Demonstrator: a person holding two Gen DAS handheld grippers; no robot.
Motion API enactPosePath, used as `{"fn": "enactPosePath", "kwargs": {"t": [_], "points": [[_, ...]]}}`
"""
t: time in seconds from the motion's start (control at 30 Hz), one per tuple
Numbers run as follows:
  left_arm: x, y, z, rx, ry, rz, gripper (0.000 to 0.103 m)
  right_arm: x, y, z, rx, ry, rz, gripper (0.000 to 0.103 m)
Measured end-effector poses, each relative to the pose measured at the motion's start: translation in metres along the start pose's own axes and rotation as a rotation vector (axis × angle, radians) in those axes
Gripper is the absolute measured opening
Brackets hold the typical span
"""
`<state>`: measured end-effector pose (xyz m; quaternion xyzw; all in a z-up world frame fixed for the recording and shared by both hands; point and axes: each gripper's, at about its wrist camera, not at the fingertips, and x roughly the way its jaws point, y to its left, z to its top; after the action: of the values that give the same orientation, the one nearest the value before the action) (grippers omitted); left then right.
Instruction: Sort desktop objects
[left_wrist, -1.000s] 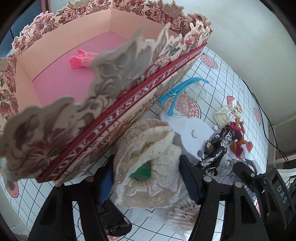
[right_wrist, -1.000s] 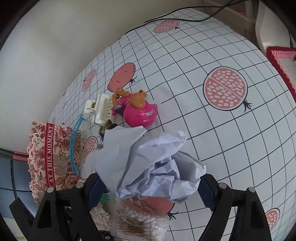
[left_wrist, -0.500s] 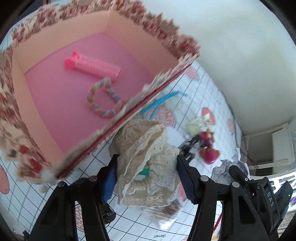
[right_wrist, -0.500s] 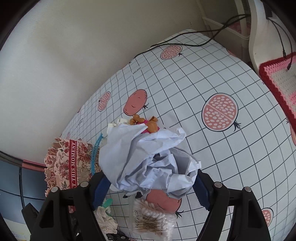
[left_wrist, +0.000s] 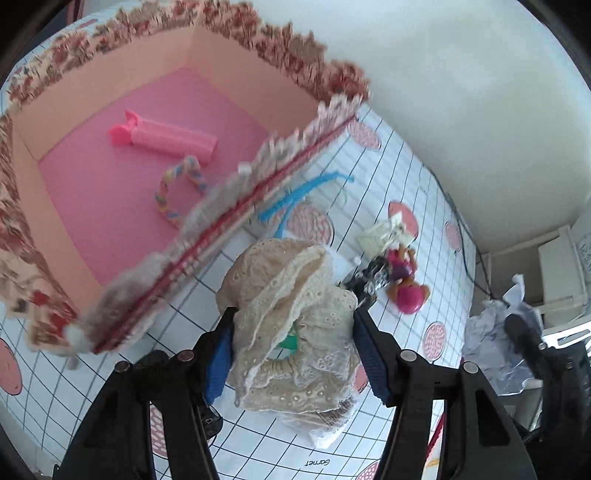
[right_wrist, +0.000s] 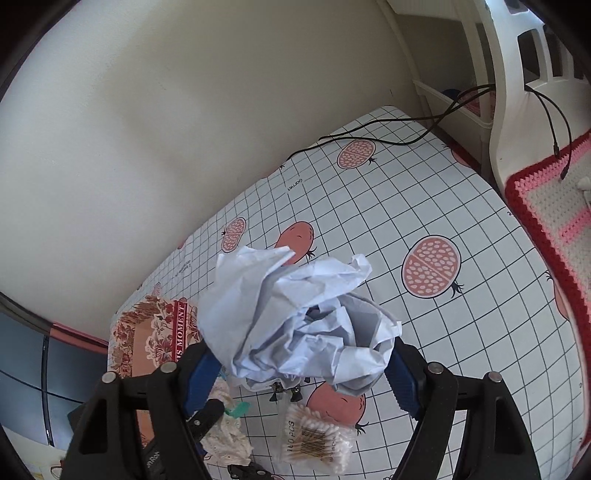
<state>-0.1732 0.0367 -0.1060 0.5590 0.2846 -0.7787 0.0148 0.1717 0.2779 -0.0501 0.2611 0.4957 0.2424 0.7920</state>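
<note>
Left gripper grasps a cream lace fabric bundle at frame centre; right gripper clenches a crumpled white paper ball above the gridded surface.

Count: one floral box; inside it, one pink hair roller, one braided hair tie; one cotton-swab pack, lower centre.

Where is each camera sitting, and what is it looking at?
Left wrist: on the left gripper, looking down at the lace scrunchie it grips and the floral box; its black fingers show.
Right wrist: on the right gripper, looking over crumpled paper it grips; its fingers show.
Shared: box, scrunchie, paper, pomegranate tablecloth.
</note>
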Motion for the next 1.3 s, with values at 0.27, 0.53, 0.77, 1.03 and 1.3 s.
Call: {"fn": "enactPosePath", "kwargs": {"t": [0.27,0.53,0.77,1.03,1.3], "points": [[0.023,0.002,-0.016,0.054,0.065,0.098,0.064,0.013,-0.004,-0.004,-0.004,0.035,-0.020,0.081],[0.032,0.004,-0.032,0.105,0.127,0.144,0.078,0.018,-0.009,-0.005,0.009,0.041,-0.032,0.082],[0.024,-0.001,-0.040,0.161,0.143,0.145,0.055,0.014,-0.010,-0.003,0.014,0.035,-0.028,0.082],[0.002,0.003,-0.038,0.150,0.121,0.086,0.024,0.009,-0.011,-0.002,0.024,0.028,-0.017,0.082],[-0.029,-0.004,-0.028,0.170,0.049,-0.016,0.009,0.006,-0.013,-0.002,0.027,0.019,-0.006,0.082]]}}
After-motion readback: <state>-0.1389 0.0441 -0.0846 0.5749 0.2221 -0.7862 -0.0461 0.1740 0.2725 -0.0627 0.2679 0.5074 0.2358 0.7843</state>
